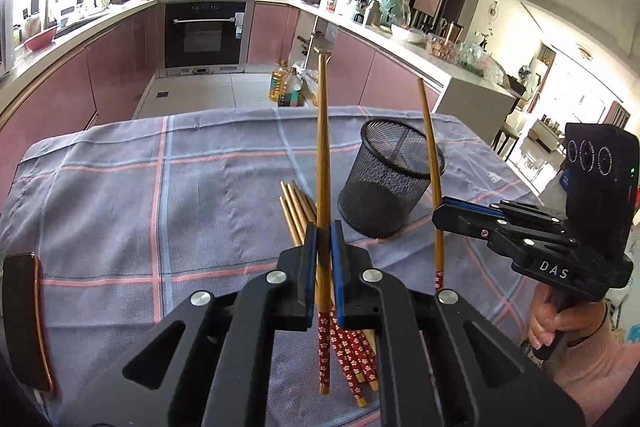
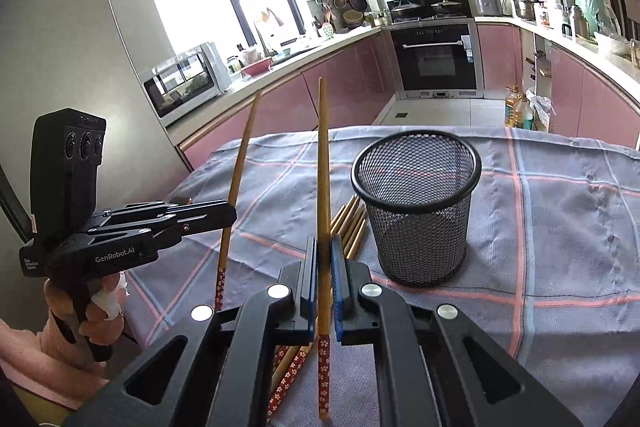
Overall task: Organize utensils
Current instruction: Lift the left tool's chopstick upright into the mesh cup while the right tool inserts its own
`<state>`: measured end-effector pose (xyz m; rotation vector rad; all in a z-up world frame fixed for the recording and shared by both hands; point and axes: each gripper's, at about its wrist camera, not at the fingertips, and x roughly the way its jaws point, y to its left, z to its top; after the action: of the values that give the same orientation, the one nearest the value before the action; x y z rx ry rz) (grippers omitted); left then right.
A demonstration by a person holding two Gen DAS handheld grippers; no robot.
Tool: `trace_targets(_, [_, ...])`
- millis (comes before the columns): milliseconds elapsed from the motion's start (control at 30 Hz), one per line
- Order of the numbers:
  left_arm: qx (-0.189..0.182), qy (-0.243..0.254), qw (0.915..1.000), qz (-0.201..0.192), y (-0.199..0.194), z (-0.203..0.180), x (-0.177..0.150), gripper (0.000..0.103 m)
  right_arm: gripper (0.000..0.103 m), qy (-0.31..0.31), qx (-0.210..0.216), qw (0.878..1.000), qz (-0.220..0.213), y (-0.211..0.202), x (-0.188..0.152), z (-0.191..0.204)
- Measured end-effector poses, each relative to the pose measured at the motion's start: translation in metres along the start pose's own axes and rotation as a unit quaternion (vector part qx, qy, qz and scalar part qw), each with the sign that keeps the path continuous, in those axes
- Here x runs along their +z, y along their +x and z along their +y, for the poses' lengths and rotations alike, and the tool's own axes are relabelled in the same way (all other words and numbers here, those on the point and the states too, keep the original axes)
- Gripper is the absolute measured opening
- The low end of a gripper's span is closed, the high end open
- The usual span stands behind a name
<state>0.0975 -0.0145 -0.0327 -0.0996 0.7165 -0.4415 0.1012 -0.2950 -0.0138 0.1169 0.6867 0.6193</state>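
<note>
Left wrist view looks down its own fingers at a table draped in a grey-blue plaid tablecloth (image 1: 120, 187). The left gripper (image 1: 324, 227) has its blue-padded jaws pressed together on one bamboo chopstick (image 1: 322, 147), which stands nearly upright between them, its tip pointing up toward the kitchen behind and its red flower-patterned end hanging below the pads. Under the gripper, a bundle of loose chopsticks (image 1: 296, 207) lies flat on the cloth, red patterned ends toward the camera. Just beyond and to the right of that bundle stands a black mesh cup (image 1: 384, 183), upright and open at the top. Off to the right, the right gripper (image 1: 440, 211) pinches a second chopstick (image 1: 430, 147) that is also upright, leaning slightly, with its red end below the jaws; a hand (image 1: 556, 323) in a pink sleeve grips the handle. A dark phone-like slab (image 1: 24, 319) lies at the left edge of the cloth.

Right wrist view shows the same from the other side: the right gripper (image 2: 324, 251) is clamped on its chopstick (image 2: 323, 167), held clear of the table. The left gripper (image 2: 232, 215) at left holds the other chopstick (image 2: 240, 167) tilted a little, carried by a hand (image 2: 92, 311) with a white wrap on one finger. The mesh cup (image 2: 416, 211) sits near, just right of the loose chopsticks (image 2: 352, 223). An oven (image 2: 434, 55) and pink cabinets line the background
</note>
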Motion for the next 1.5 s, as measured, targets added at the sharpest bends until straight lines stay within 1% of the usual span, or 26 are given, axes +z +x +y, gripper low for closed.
trace_targets(267, [-0.043,0.003,0.9973,-0.059,-0.039,-0.017,0.030,0.008,0.006,-0.006,0.001,0.998,-0.058,-0.030,0.021,-0.005])
trace_targets(433, [-0.049,0.007,0.9945,-0.092,-0.049,-0.027,0.055,0.008,0.006,-0.012,0.008,0.996,-0.091,-0.048,0.038,-0.009])
trace_targets(667, [-0.055,0.011,0.9909,-0.122,-0.048,-0.044,0.094,0.008,0.006,-0.024,-0.002,0.992,-0.123,-0.067,0.067,-0.016])
trace_targets(733, [-0.061,0.014,0.9895,-0.131,-0.046,-0.049,0.104,0.008,0.006,-0.027,-0.010,0.991,-0.130,-0.071,0.076,-0.021])
trace_targets(933, [-0.060,0.006,0.9869,-0.150,-0.026,-0.057,0.126,0.008,0.006,-0.022,-0.026,0.990,-0.136,-0.067,0.089,-0.034])
trace_targets(1133, [-0.057,-0.008,0.9883,-0.142,0.010,-0.056,0.134,0.008,0.006,-0.024,-0.054,0.992,-0.116,-0.050,0.087,-0.040])
trace_targets(1200, [-0.046,-0.002,0.9900,-0.134,0.026,-0.057,0.133,0.008,0.006,-0.023,-0.058,0.993,-0.102,-0.041,0.085,-0.043])
trace_targets(1233, [-0.040,0.005,0.9910,-0.128,0.033,-0.058,0.129,0.008,0.006,-0.023,-0.059,0.994,-0.092,-0.037,0.083,-0.045])
trace_targets(1367, [-0.037,0.026,0.9944,-0.095,0.057,-0.062,0.117,0.008,0.006,-0.026,-0.065,0.996,-0.060,-0.021,0.075,-0.048])
trace_targets(1500, [-0.034,0.038,0.9972,-0.055,0.080,-0.060,0.099,0.008,0.006,-0.029,-0.064,0.997,-0.019,-0.003,0.073,-0.050])
